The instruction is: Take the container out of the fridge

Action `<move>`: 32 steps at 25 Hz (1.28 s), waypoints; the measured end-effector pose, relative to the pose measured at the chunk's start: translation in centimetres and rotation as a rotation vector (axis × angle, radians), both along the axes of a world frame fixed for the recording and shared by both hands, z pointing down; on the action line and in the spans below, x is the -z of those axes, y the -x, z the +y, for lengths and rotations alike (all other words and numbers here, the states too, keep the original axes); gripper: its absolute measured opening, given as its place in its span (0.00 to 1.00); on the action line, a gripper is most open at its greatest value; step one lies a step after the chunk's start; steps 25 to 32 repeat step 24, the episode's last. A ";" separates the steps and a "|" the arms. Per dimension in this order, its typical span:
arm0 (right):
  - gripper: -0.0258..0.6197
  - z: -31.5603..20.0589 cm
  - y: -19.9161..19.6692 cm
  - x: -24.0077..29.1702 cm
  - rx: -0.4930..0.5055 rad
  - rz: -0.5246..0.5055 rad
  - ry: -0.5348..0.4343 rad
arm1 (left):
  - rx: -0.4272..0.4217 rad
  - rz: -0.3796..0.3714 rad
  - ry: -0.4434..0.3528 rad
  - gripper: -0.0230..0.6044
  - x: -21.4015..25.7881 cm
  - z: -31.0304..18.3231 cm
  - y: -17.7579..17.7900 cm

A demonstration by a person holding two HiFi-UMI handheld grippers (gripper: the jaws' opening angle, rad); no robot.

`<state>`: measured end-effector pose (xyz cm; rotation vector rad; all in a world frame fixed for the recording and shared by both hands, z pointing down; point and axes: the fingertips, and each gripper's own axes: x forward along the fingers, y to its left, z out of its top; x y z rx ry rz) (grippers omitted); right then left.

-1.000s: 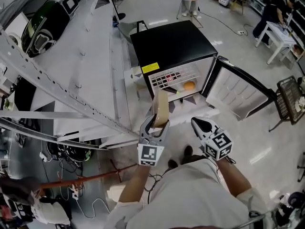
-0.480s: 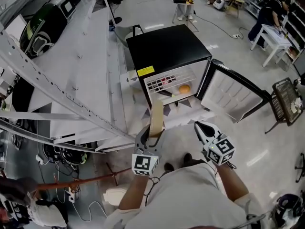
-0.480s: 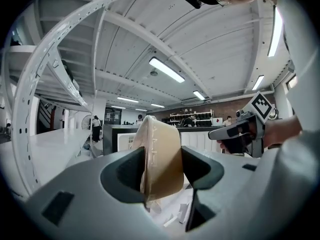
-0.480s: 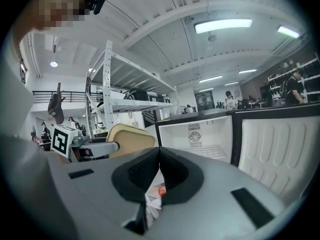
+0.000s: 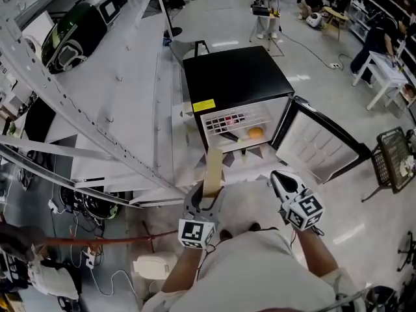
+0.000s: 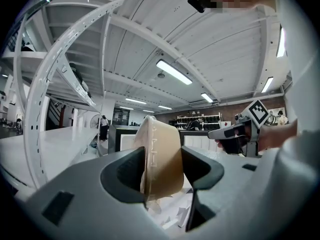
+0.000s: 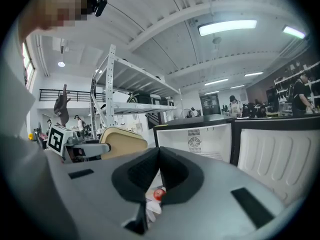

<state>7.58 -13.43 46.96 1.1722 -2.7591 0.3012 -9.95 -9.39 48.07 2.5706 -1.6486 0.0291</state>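
A tan lidded container stands on edge between the jaws of my left gripper, outside and in front of the small black fridge. In the left gripper view both pads press on the container, so the left gripper is shut on it. My right gripper hovers to the right, shut and empty; its jaws meet at the right gripper. The fridge door hangs open to the right. An orange item lies on the fridge shelf. From the right gripper view the container shows at left.
A white metal rack runs along the left, close to the fridge. Cables and a red hose lie on the floor at lower left. A wire basket stands at the right. People and a white table are far behind.
The left gripper has rolled a little, so the container now shows more edge-on. Both hands have drifted slightly in front of the fridge. Both grips are unchanged.
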 end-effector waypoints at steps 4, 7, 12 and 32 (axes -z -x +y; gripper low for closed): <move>0.05 -0.6 -0.6 0.2 0.002 -0.017 0.000 | 0.020 -0.002 0.000 0.40 0.1 -0.2 -0.1; 0.05 -0.8 -0.8 0.2 0.008 -0.018 0.006 | 0.028 -0.004 0.000 0.40 0.3 -0.3 -0.3; 0.05 -1.0 -0.8 0.1 0.016 -0.021 0.010 | 0.032 0.001 -0.004 0.40 0.3 -0.6 -0.6; 0.05 -1.1 -1.1 0.1 0.027 -0.017 0.007 | 0.037 0.005 -0.007 0.40 0.2 -0.8 -1.2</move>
